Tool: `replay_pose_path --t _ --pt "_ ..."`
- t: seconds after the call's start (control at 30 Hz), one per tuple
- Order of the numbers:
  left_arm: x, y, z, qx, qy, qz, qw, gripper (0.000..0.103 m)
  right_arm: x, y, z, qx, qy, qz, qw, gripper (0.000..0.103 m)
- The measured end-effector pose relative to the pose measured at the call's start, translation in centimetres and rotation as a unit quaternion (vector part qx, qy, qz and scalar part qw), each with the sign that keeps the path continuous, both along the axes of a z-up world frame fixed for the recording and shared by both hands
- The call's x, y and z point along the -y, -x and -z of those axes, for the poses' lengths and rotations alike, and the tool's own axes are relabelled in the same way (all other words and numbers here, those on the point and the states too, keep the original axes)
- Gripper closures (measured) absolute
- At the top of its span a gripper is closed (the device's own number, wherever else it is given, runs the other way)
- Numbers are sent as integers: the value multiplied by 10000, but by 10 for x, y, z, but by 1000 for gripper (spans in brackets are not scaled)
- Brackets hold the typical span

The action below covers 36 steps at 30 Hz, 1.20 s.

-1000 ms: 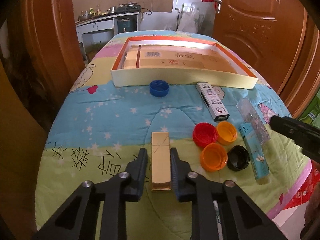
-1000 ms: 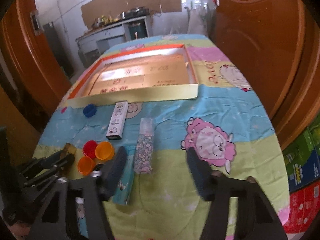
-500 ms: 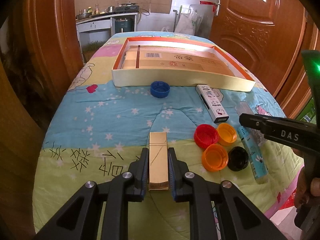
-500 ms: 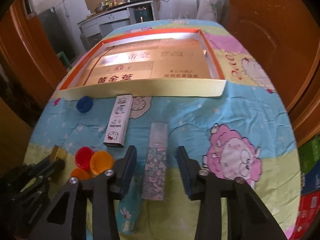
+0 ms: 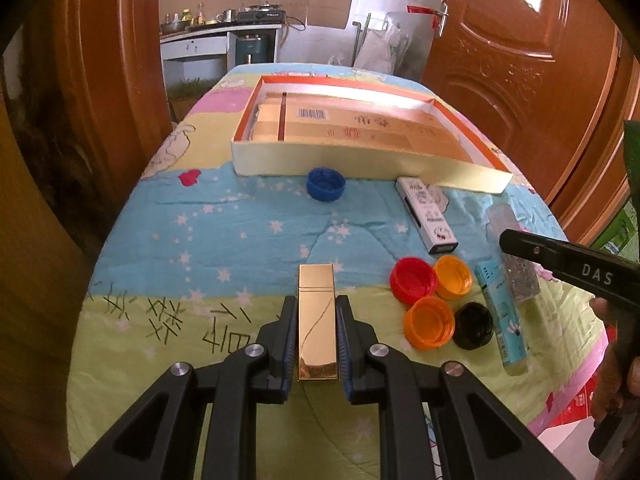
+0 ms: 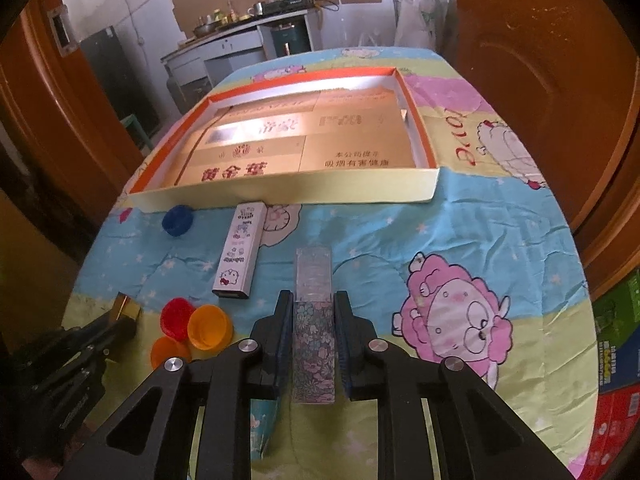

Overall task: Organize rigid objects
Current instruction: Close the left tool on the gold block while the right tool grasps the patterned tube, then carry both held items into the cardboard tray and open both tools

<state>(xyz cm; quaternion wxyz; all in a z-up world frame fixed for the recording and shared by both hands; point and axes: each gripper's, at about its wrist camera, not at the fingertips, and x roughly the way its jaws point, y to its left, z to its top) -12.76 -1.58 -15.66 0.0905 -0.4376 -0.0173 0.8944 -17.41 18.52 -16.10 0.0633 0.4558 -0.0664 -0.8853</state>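
Landmark: shallow orange-rimmed box point(image 5: 472, 178) at the far end of the tabletop point(image 5: 248, 240).

Left hand-held gripper point(image 5: 317, 312): pinching the gold bar-shaped case point(image 5: 316, 320), which lies on the cloth well short of the box.

Right hand-held gripper point(image 6: 311, 312): pinching the floral-patterned case point(image 6: 313, 320), also on the cloth short of the box, right of the white cartoon case point(image 6: 239, 256).

5 bottle caps lie loose: 1 blue cap point(image 5: 326, 184) just beside the box wall.

Step, judged: both grasps made, lift not yet done. Next move calls for raising both cases clear of the box wall.
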Motion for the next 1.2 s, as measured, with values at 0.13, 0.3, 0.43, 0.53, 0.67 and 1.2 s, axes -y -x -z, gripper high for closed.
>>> replay_pose_path --t 0.13,0.3,0.43,0.53,0.67,1.2 --pt "1 1 -19 -255 61 10 9997 85 -3 -4 -15 -184 -28 21 9998 83" --pt "3 9 -47 -548 -54 55 9985 85 -4 -8 -39 -484 -50 -27 9988 83" --pt "1 22 -72 -845 142 -42 9963 85 -6 -4 -58 -706 -87 -63 9975 83" --pt "1 31 -89 -1013 142 -56 9947 85 -8 1 -72 -860 -113 -98 9962 83" --pt "2 51 -107 -1096 55 -68 9939 85 -13 15 -88 -976 -14 -189 9950 83" --pt "-21 156 -94 -485 87 63 9988 85 -31 115 -93 -665 351 -562 9956 83"
